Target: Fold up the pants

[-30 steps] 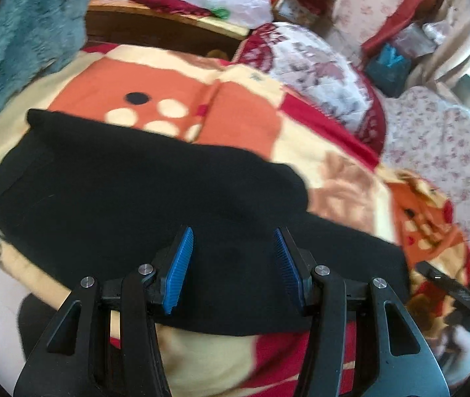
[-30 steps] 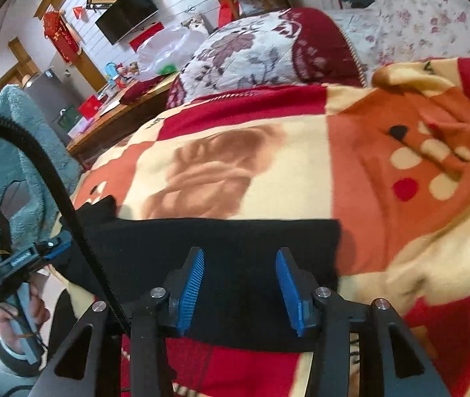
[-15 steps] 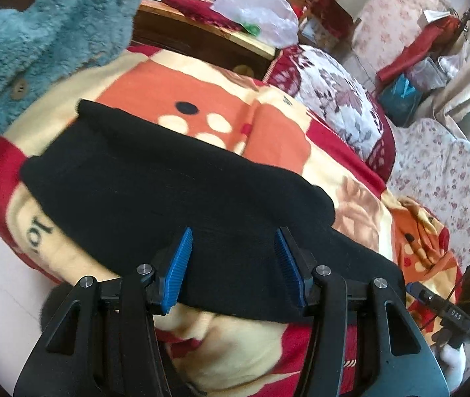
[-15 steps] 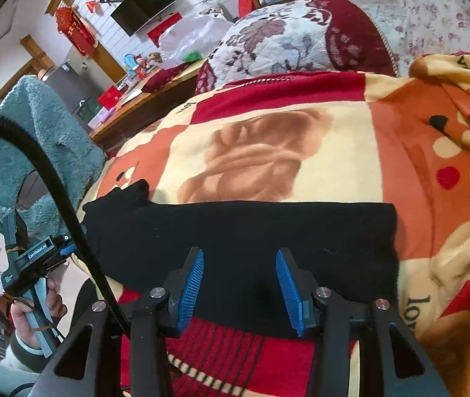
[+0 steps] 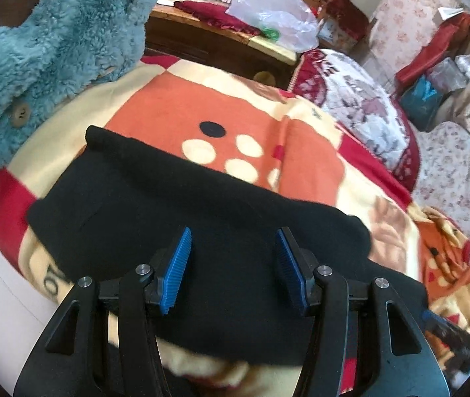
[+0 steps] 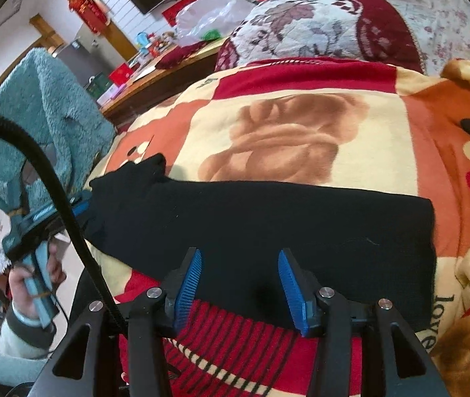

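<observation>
Only our right view shows the hand (image 6: pixel 33 284) gripping the left tool (image 5: pixel 231 261), and both it and the right tool (image 6: pixel 239 284) hover half-open, empty, over black pants (image 5: pixel 175 218) flat on the blanket (image 6: pixel 301 139).

One pants (image 5: pixel 202 218), one blanket (image 5: pixel 182 112), two grippers (image 5: pixel 233 264).

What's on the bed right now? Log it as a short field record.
surface: patterned blanket over the bed
garment: black pants, lying flat across the blanket, already folded lengthwise
left hand-held gripper: open, over the pants, nothing between its pads
right hand-held gripper: open, at the pants' near edge, gripping nothing
nearby: teal fleece coat beside the bed; floral pillow beyond the blanket
</observation>
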Motion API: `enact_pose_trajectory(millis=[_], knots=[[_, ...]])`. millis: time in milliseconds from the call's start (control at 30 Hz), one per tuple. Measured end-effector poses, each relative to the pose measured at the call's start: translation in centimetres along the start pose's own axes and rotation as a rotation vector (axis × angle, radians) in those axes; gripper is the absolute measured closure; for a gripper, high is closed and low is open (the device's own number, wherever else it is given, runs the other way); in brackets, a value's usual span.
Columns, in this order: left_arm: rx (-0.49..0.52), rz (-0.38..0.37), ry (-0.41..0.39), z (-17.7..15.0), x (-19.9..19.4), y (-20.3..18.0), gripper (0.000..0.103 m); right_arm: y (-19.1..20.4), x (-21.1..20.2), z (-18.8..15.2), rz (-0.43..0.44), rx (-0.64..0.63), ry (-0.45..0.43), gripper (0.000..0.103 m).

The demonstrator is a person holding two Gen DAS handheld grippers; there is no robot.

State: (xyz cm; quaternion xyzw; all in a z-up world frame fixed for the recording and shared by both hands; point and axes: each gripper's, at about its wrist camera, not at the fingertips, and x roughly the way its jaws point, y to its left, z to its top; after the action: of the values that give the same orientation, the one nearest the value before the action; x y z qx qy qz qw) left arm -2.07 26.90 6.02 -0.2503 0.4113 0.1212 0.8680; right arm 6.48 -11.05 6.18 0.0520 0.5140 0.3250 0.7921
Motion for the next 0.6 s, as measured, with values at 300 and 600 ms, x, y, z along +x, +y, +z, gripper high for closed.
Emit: enact_pose_trajectory(millis=[300,600], knots=[[0.036,0.050,0.004,1.4,2.5,-0.2,0.050,-3.1,-1.9,-1.1,-0.031,0.096,-0.007,0.054],[0.100,-0.075,-0.015,-0.3,-1.3,-4.7,0.050,-6.6,-3.2,-3.5,-0.047,0.219,-0.016,0.054]])
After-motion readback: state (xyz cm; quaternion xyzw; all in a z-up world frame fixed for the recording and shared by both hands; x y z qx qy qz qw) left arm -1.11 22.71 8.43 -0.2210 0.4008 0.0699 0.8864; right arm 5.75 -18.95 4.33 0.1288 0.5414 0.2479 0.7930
